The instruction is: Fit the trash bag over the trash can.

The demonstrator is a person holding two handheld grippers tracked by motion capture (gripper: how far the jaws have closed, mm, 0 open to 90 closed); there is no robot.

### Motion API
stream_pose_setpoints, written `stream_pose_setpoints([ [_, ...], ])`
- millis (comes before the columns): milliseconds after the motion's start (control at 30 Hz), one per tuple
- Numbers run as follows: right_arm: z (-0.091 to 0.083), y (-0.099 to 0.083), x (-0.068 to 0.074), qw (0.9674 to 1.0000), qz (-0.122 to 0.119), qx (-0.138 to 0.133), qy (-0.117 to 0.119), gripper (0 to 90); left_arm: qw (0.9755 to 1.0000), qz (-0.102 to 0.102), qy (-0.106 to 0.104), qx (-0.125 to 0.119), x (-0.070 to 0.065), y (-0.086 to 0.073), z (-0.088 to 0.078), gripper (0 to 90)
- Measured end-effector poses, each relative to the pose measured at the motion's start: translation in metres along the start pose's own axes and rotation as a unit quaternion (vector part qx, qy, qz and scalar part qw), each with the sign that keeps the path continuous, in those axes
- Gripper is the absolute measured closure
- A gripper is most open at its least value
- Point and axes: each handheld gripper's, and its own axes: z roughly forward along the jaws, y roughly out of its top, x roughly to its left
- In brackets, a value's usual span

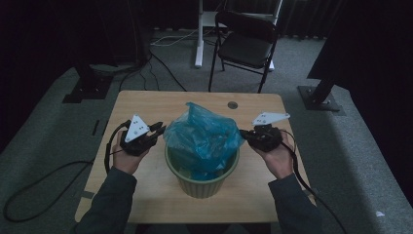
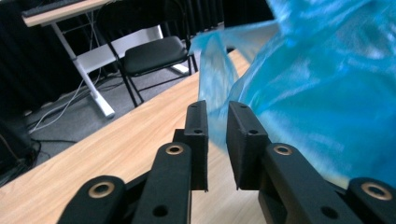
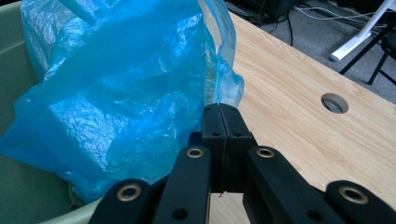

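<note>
A crumpled blue plastic bag stands out of a pale green ribbed bin in the middle of the table. My left gripper is at the bag's left side. In the left gripper view its jaws stand a little apart, and a thin edge of the bag runs through the gap without being pressed. My right gripper is at the bag's right side. In the right gripper view it is shut, pinching the bag's edge just above the bin's rim.
The wooden table has a round cable hole behind the bin. Beyond the table stand a black folding chair and a white desk leg. Cables lie on the grey carpet at the left.
</note>
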Motion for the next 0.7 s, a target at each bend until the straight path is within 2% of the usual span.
stream_pose_setpoints([
  [67,0.001,0.001,0.001,1.0,-0.002,-0.001,0.001,89.9,1.0,0.002,-0.007,0.0,-0.001,0.004,0.003,73.8],
  [100,0.001,0.001,0.001,1.0,-0.001,0.0,0.002,89.9,0.9998,0.005,-0.018,0.007,-0.002,0.008,0.006,71.7],
  [133,0.001,0.001,0.001,1.0,-0.001,0.0,0.002,89.9,0.9998,0.005,-0.018,0.007,-0.002,0.008,0.006,69.7],
  [167,0.001,0.002,0.001,1.0,-0.003,0.0,0.002,89.9,0.9994,0.007,-0.031,0.015,-0.004,0.013,0.012,67.6],
  [267,0.001,0.002,0.001,1.0,-0.003,-0.002,0.003,89.9,0.9991,0.009,-0.037,0.018,-0.005,0.018,0.017,64.0],
  [333,0.001,0.003,0.002,1.0,-0.004,-0.001,0.004,89.9,0.9984,0.004,-0.049,0.029,-0.003,0.022,0.024,62.3],
  [400,0.002,0.003,0.003,1.0,-0.006,0.0,0.005,89.9,0.9981,0.0,-0.051,0.035,-0.002,0.024,0.03,61.4],
  [433,0.003,0.003,0.004,0.9999,-0.009,0.001,0.007,89.8,0.9971,-0.014,-0.065,0.037,0.0,0.024,0.036,62.4],
  [467,0.003,0.003,0.004,0.9999,-0.009,0.001,0.007,89.8,0.9971,-0.014,-0.065,0.037,0.0,0.024,0.036,65.6],
  [500,0.004,0.003,0.004,0.9999,-0.01,0.002,0.009,89.9,0.9963,-0.023,-0.076,0.033,0.002,0.022,0.037,72.0],
  [567,0.004,0.002,0.004,0.9999,-0.009,0.004,0.009,89.9,0.9967,-0.021,-0.073,0.029,0.002,0.02,0.034,83.8],
  [633,0.003,0.0,0.003,0.9999,-0.007,0.005,0.011,89.9,0.9968,-0.023,-0.072,0.027,0.003,0.017,0.032,89.1],
  [700,0.003,-0.002,0.002,0.9999,-0.004,0.005,0.011,89.9,0.9968,-0.028,-0.071,0.024,0.005,0.014,0.028,89.4],
])
